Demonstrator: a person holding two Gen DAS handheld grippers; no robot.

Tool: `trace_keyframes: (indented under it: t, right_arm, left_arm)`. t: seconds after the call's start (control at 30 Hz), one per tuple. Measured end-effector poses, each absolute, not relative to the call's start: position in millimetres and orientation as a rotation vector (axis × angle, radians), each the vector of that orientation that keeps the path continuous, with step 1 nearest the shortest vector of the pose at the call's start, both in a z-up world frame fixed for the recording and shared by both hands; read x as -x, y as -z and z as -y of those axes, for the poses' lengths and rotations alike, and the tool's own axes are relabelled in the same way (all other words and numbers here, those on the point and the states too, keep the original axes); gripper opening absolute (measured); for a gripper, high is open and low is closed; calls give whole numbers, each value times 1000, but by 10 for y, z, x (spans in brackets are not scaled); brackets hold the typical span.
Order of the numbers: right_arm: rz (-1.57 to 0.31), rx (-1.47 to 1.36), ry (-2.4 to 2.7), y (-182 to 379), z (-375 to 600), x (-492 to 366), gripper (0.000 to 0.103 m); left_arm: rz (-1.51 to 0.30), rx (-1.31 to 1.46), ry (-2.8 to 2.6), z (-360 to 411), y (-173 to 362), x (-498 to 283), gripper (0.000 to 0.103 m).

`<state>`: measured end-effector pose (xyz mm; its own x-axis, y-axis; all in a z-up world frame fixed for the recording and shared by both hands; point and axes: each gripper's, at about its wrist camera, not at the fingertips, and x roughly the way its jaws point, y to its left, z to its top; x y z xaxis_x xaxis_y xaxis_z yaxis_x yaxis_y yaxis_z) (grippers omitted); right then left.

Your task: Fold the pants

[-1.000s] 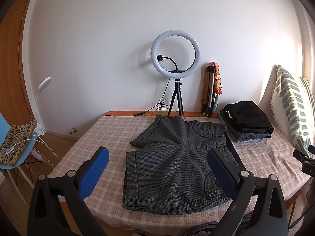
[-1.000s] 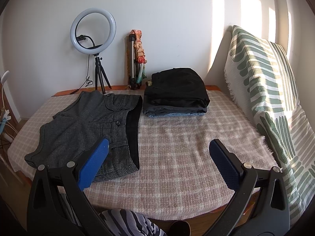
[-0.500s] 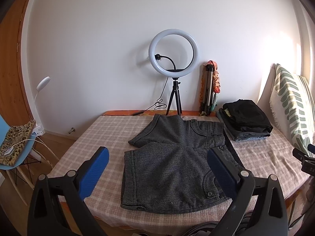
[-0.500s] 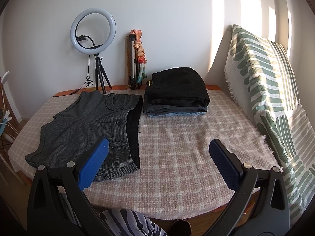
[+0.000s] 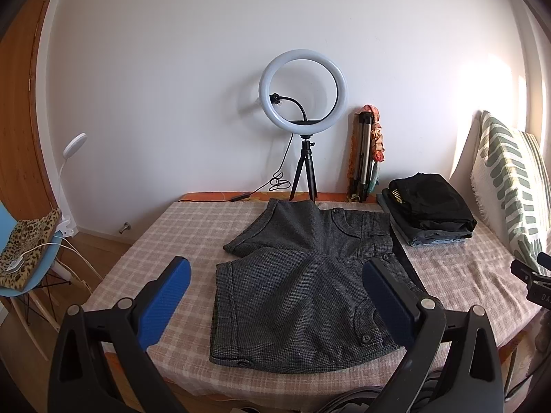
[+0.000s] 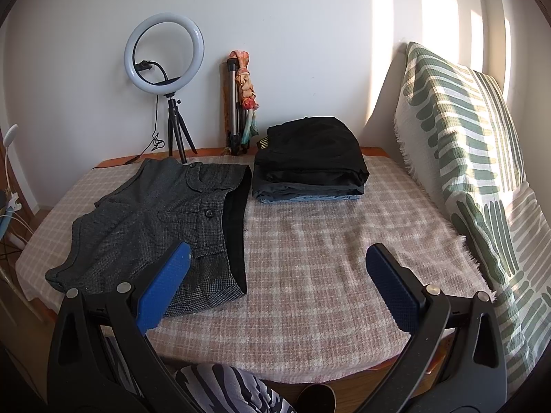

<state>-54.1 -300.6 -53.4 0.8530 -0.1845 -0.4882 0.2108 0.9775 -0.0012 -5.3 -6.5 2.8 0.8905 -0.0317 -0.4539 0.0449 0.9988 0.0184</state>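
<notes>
Grey tweed shorts (image 5: 303,285) lie flat on the checked table cover (image 5: 165,241), legs to the left, waistband to the right; they also show in the right wrist view (image 6: 165,220). My left gripper (image 5: 275,303) is open and empty, held above the table's near edge in front of the shorts. My right gripper (image 6: 275,289) is open and empty, above the near edge, to the right of the shorts' waistband. Neither touches the cloth.
A stack of folded dark clothes (image 6: 310,158) sits at the back right. A ring light on a tripod (image 5: 303,103) and a folded tripod (image 5: 365,155) stand against the wall. A green-patterned cushion (image 6: 465,137) lies right. A blue chair (image 5: 20,268) stands left.
The left gripper has drawn back a little and risen, so the shorts look smaller and farther. The right gripper has barely moved. Both stay open.
</notes>
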Motion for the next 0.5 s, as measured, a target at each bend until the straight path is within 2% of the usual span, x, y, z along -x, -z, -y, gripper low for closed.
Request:
trace_keyframes:
  t: [0.5]
  right_arm:
    - [-513, -54, 205, 569, 2984, 527, 103]
  left_arm:
    - [-474, -36, 37, 69, -17, 29, 101]
